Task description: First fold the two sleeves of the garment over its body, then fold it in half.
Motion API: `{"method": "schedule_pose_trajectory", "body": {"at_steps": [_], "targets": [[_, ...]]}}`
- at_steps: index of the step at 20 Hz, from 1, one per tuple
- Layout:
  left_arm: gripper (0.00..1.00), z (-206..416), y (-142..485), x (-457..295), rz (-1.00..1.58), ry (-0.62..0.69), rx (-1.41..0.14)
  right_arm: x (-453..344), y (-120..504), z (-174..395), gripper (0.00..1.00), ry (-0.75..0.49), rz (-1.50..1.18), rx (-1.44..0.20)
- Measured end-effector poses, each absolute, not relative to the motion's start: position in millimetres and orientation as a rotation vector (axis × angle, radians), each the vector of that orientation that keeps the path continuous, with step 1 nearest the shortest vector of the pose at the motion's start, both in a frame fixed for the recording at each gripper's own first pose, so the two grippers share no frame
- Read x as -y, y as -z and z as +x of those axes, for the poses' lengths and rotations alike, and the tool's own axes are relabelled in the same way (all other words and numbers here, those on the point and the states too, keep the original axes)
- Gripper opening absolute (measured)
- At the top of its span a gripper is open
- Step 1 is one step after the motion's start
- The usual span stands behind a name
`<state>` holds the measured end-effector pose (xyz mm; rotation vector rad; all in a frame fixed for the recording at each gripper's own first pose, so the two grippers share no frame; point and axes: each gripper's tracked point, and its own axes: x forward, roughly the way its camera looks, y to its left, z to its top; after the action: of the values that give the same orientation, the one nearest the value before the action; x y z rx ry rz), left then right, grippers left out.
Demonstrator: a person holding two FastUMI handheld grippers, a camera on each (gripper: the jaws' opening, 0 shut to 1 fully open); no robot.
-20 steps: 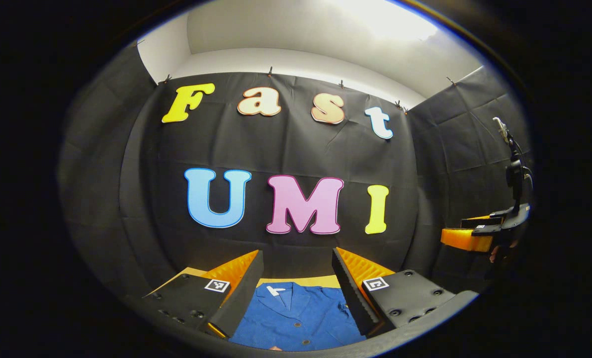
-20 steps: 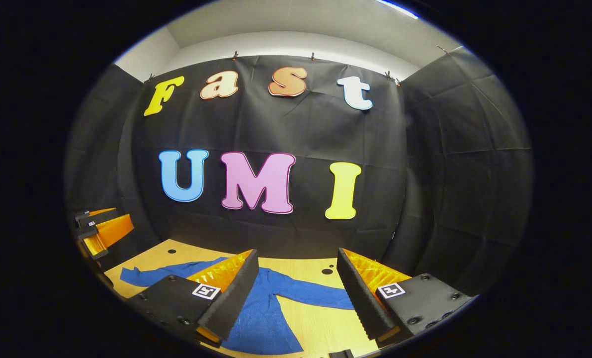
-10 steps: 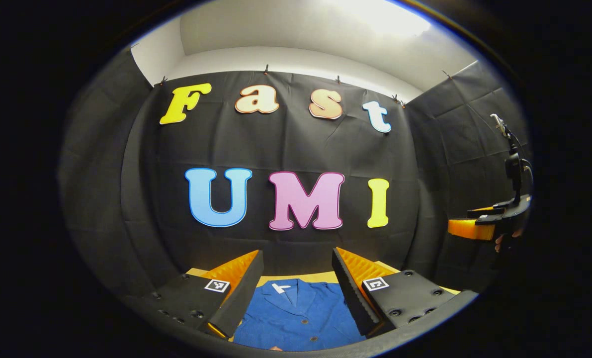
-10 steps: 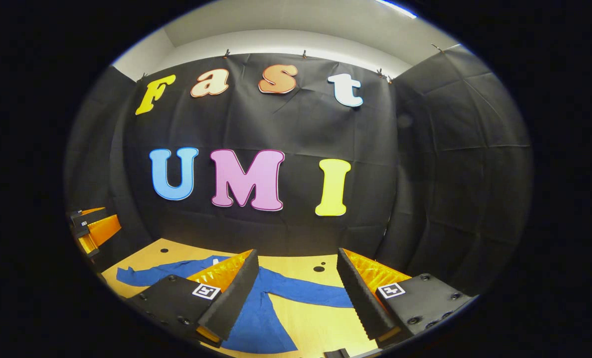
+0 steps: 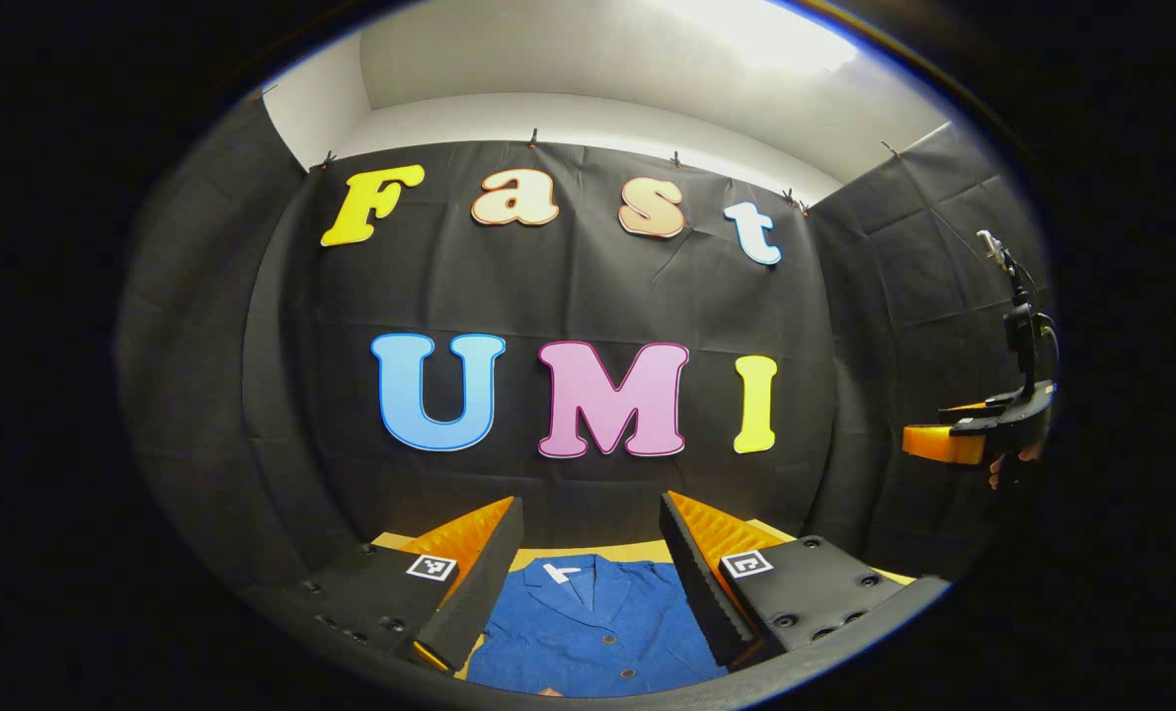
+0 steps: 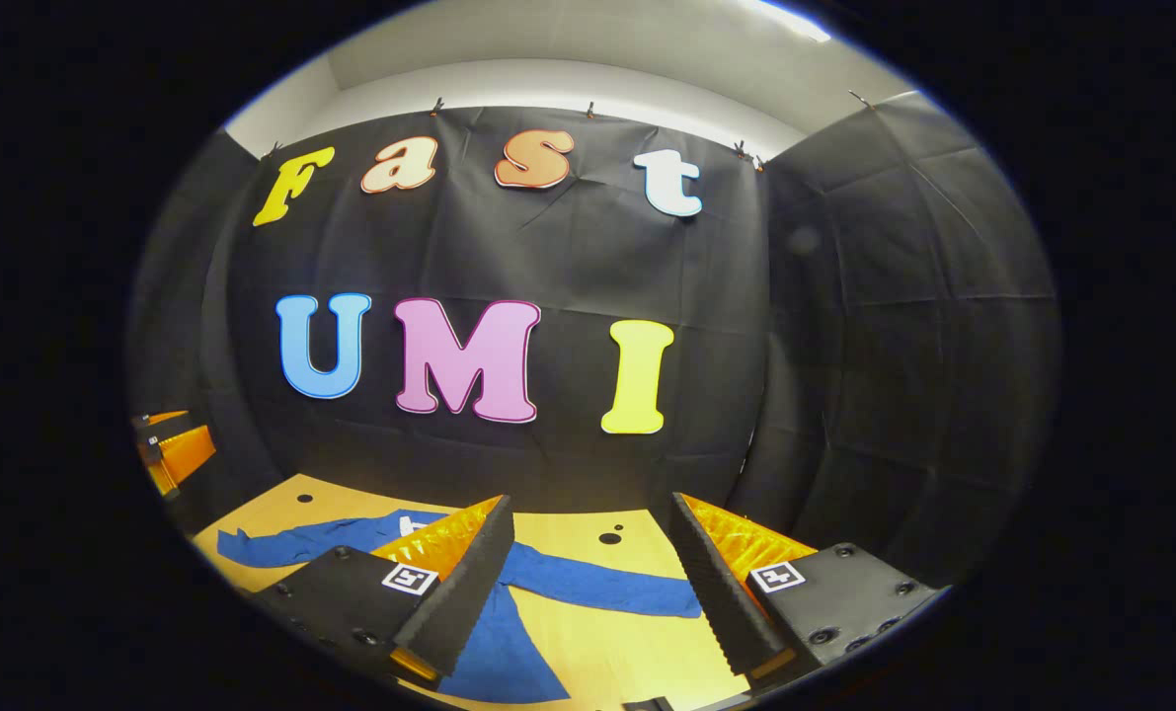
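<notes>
— Where's the blue shirt?
— Flat on the wooden counter, sleeves spread.
— And each hand-held gripper?
— Left hand-held gripper and right hand-held gripper hover above, fingers apart, holding nothing.

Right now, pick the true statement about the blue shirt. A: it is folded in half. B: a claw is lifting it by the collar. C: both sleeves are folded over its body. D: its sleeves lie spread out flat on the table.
D: in the right gripper view the blue shirt lies flat on the table with one sleeve stretched to one side and the other sleeve to the opposite side, neither folded over.
</notes>
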<state>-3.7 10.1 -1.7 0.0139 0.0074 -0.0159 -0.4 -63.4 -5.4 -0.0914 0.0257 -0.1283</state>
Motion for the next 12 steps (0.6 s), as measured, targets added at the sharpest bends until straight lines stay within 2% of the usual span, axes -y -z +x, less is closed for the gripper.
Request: {"method": "schedule_pose_trajectory", "body": {"at_steps": [1, 2, 7, 8, 12], "targets": [[0.8, -4.5, 3.3, -13.7, 0.01, 0.013, -0.009, 66.9, 0.6, 1.3, 0.99, 0.135, -0.117, -0.016], [0.8, -4.6, 3.2, -17.4, 0.011, 0.008, -0.009, 69.9, -5.7, 1.6, 0.95, 0.14, -0.142, -0.002], [0.8, -4.9, 3.6, -30.3, 0.003, -0.011, -0.004, 72.3, -21.2, 10.5, 0.96, 0.15, -0.148, 0.028], [0.8, -4.4, 3.2, -32.3, 0.002, -0.013, -0.005, 70.6, -19.7, 12.7, 0.99, 0.147, -0.125, 0.02], [0.8, -2.9, 3.3, -37.1, 0.008, -0.02, -0.005, 85.4, -11.1, 27.2, 0.96, 0.165, -0.082, -0.011]]}}
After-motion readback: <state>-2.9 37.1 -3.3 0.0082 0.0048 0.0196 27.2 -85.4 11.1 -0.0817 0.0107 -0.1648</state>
